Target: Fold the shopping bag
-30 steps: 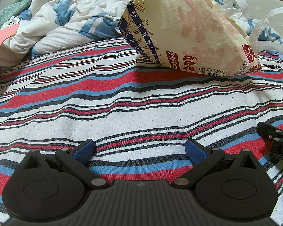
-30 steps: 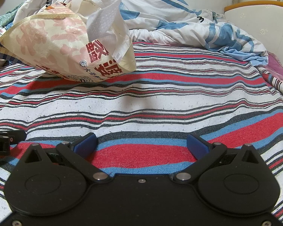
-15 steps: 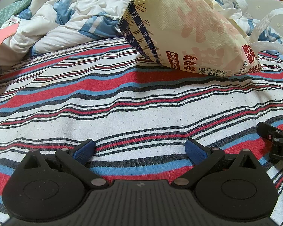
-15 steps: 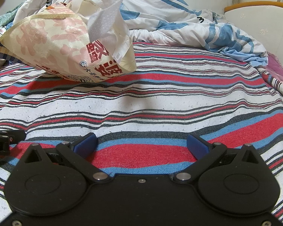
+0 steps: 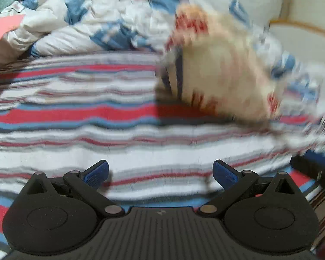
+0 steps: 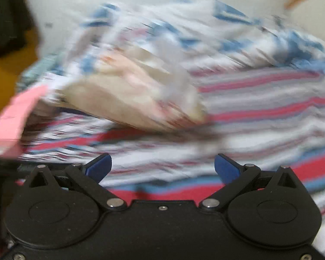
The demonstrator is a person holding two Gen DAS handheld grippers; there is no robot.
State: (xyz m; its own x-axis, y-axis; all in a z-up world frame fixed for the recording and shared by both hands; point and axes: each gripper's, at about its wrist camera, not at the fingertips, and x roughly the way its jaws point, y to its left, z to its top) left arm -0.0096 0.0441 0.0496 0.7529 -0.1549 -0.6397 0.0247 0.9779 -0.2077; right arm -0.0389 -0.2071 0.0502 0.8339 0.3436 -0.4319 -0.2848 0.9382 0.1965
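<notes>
- While both views smear, the shopping bag (image 5: 223,69) lies puffed on the striped sheet (image 5: 97,112), ahead-right of the left gripper (image 5: 160,171), ahead-left of the right gripper (image 6: 162,166); nearer arm unclear.
- Both jaws apart, empty.
- Versus 0.5 s ago: cameras raised, swinging; bag unmoved.

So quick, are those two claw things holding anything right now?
Left gripper: open, holding nothing.
Right gripper: open, holding nothing; the shopping bag lies ahead on the bed.
</notes>
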